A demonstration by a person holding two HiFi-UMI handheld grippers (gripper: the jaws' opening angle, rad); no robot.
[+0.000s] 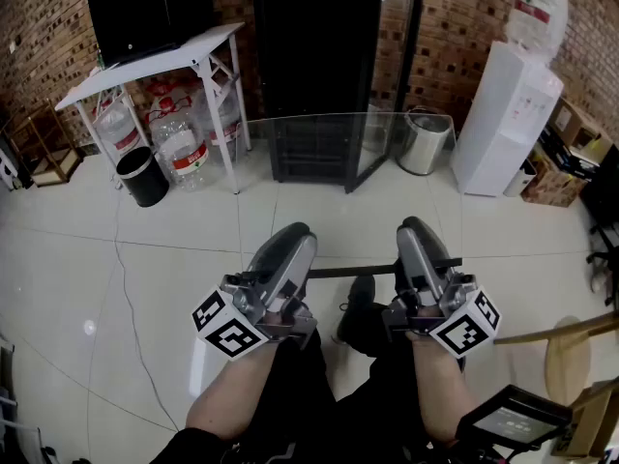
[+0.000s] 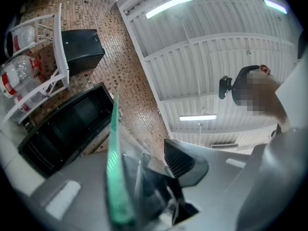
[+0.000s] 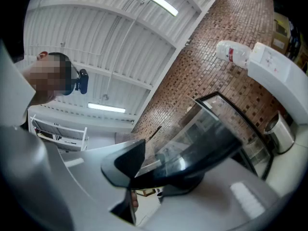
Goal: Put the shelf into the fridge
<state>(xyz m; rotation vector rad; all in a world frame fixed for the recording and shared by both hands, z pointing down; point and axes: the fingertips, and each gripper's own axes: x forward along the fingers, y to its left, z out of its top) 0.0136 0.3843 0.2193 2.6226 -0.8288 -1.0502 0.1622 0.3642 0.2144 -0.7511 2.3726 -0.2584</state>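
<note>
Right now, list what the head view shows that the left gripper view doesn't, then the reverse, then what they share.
Head view only: the right gripper, the white water dispenser, the round steel bin and the black round bin.

Left gripper view only: the white ribbed ceiling with its strip lights, and the green edge of the clear glass shelf clamped in the left gripper.

Both: that shelf, the left gripper, the black glass-door fridge and the white metal table.

Jaws of the right gripper (image 3: 155,174) tight on the glass shelf (image 3: 207,143), black fridge (image 3: 250,146) beyond
</note>
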